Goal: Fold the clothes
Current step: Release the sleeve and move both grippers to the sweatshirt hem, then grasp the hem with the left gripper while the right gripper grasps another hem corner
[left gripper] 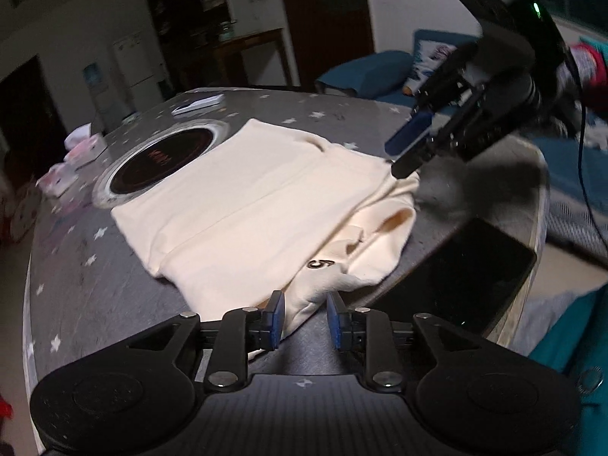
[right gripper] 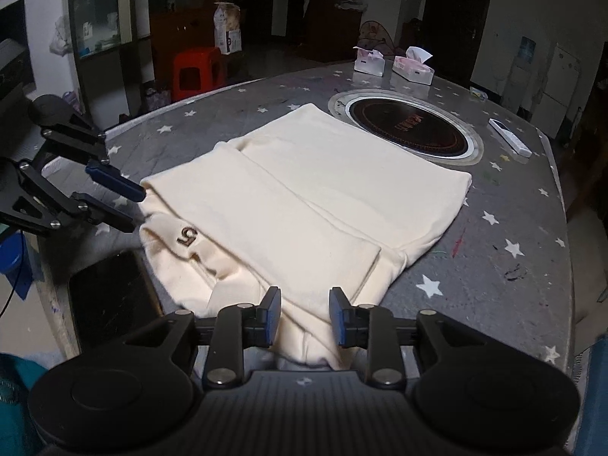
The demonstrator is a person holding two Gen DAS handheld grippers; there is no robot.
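While both hand-held grippers sit at the near end of the cream garment (right gripper: 304, 205), neither has closed on it. The garment lies partly folded on the grey star-print tabletop (right gripper: 513, 235), long axis running from the near edge out toward the round inset hob (right gripper: 408, 127) mid-table, its far hem just beside or slightly over the hob rim.

Right hand-held gripper (right gripper: 304, 317): jaws parted, cloth lying in the gap between the pads, no pinch. Bunched near end of the garment is straight ahead and under it.

Left hand-held gripper (left gripper: 304, 315): jaws parted to about the same width, a cloth corner between the pads, not clamped. In the right wrist view it (right gripper: 133, 209) comes in from the left side, fingertips at the garment's near-left corner, possibly touching the fabric; blur there makes it hard to tell.

Both are equally close, one per near corner. My read: next move is to pinch both corners and carry them along the long axis toward the hob end.

Readable marks: a dark "5" patch (right gripper: 187, 236) on the garment near the left corner. Hob centre has red lettering, illegible. A dark phone (left gripper: 456, 277) lies at the near tabletop edge, just beside the garment; snag risk if cloth drags.
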